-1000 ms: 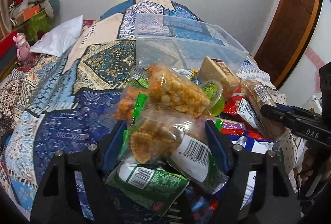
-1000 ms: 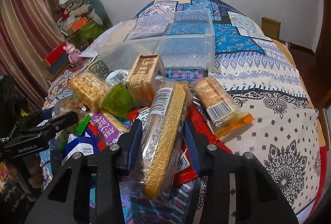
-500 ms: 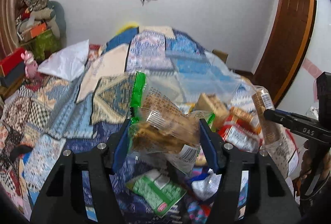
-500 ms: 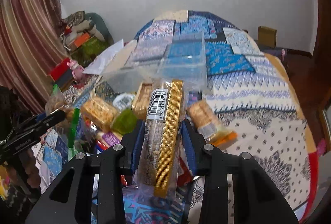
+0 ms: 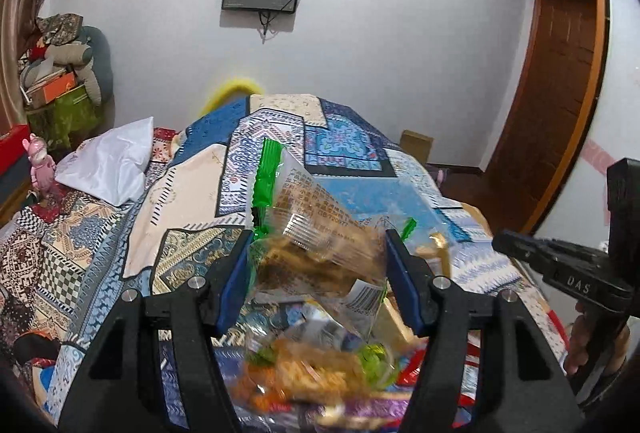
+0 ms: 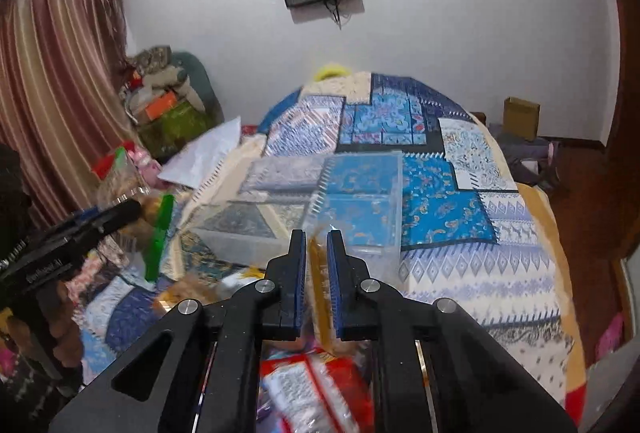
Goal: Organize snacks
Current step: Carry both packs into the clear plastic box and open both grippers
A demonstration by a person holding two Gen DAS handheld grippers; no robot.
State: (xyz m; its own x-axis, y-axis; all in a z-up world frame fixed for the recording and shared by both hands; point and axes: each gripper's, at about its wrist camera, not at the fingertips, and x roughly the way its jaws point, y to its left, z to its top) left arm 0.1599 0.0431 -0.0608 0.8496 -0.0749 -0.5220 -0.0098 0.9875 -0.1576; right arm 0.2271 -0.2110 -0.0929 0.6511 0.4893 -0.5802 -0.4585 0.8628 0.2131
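My left gripper (image 5: 318,247) is shut on a clear snack bag with green edges (image 5: 316,233), held above the snack pile (image 5: 312,377) on the bed. It also shows in the right wrist view (image 6: 132,209) at the left. My right gripper (image 6: 318,237) is shut on a long gold-edged cracker pack (image 6: 322,297), seen edge-on between the blue pads. The clear plastic bin (image 6: 320,201) stands on the quilt just beyond the right gripper. A red snack packet (image 6: 316,389) lies blurred below it.
The patterned quilt (image 6: 460,193) covers the bed. A white pillow (image 5: 108,161) lies at the left, clutter and a curtain (image 6: 52,93) stand beyond. A cardboard box (image 6: 520,117) sits on the floor by the far wall. A wooden door (image 5: 560,93) is at right.
Both grippers have lifted their snacks up off the pile and tilted the views upward. The cracker pack has turned edge-on between the right gripper's pads, and the bin is closer.
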